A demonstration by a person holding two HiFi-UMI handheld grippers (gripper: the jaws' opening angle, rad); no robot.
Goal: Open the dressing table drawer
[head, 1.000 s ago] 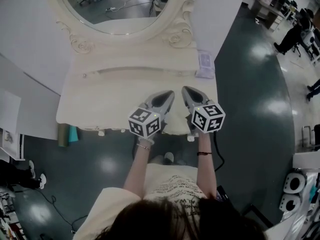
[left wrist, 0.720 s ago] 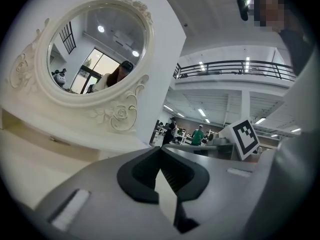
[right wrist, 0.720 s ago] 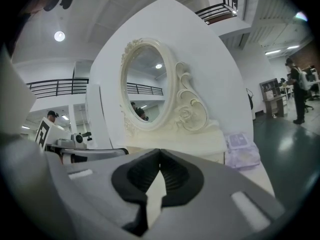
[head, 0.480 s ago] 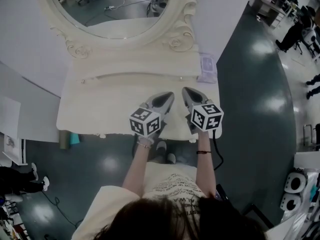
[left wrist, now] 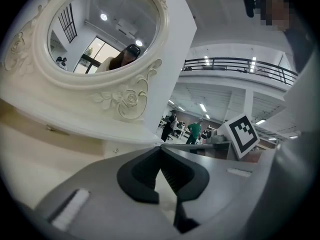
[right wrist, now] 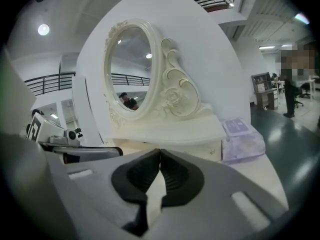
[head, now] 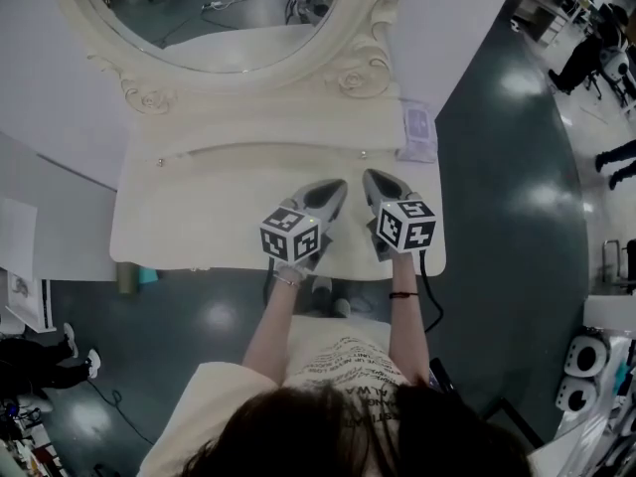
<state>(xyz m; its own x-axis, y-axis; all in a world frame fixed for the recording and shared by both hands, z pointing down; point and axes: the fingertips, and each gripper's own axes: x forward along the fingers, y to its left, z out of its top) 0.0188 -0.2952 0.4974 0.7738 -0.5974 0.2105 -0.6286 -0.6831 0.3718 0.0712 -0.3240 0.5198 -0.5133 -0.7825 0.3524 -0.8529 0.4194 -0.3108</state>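
The cream dressing table (head: pixel 189 222) stands under its oval mirror (head: pixel 214 18). A long shallow drawer front (head: pixel 260 153) with small knobs (head: pixel 363 154) runs below the mirror base. It looks closed. My left gripper (head: pixel 334 189) and right gripper (head: pixel 369 179) hover side by side over the right half of the table top, pointing at the mirror. Both are shut with nothing between the jaws. In the left gripper view the left gripper (left wrist: pixel 160 147) faces the mirror frame. In the right gripper view the right gripper (right wrist: pixel 160 152) faces the drawer front (right wrist: pixel 192 150).
A pale purple packet (head: pixel 417 132) lies at the table's back right corner, also in the right gripper view (right wrist: pixel 242 139). People (head: pixel 588 56) stand far right on the dark floor. White equipment (head: pixel 586 371) sits at lower right, a white board (head: pixel 20 256) at left.
Both grippers have sunk a little toward the table top, still shut and side by side. The head view has shifted, so the table's front edge sits higher in the picture.
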